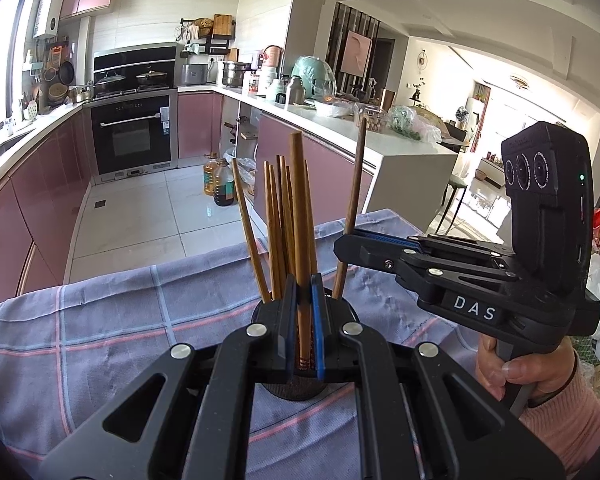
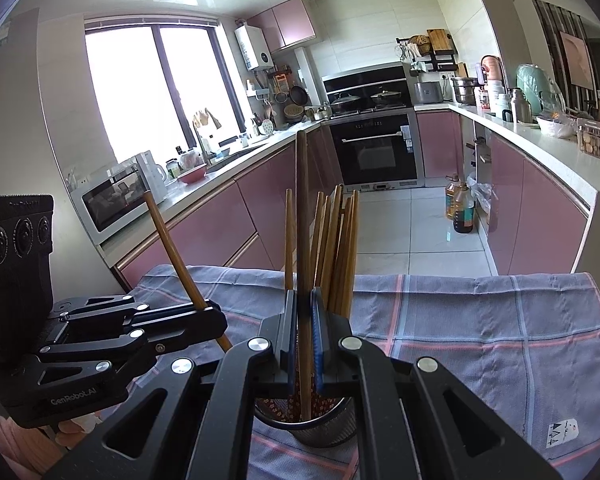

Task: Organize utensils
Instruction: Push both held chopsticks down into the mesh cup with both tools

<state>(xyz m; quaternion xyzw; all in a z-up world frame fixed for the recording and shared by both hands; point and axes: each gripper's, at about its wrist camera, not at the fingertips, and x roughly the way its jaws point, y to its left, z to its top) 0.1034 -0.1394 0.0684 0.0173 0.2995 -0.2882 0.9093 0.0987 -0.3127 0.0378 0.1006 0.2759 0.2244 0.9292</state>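
- Closest in, the left gripper (image 1: pixel 304 320) had its blue-padded tongs pressed onto one brown wooden chopstick (image 1: pixel 302 216), low on the shaft, its lower end down in the round metal mesh utensil holder (image 2: pixel 320 426).
- Just beside it, the right gripper (image 2: pixel 305 332) likewise pinched a second upright chopstick (image 2: pixel 303 208) over the same holder.
- Both sticks looked light, stiff and smooth; a grip low on the shaft probably kept them from swivelling or slipping.
- Behind, the remaining chopsticks (image 1: pixel 278 224) leaned loose in the holder, easily knocked.
- Underneath lay the purple checked cloth (image 2: pixel 480 340), soft enough that the holder might tip.
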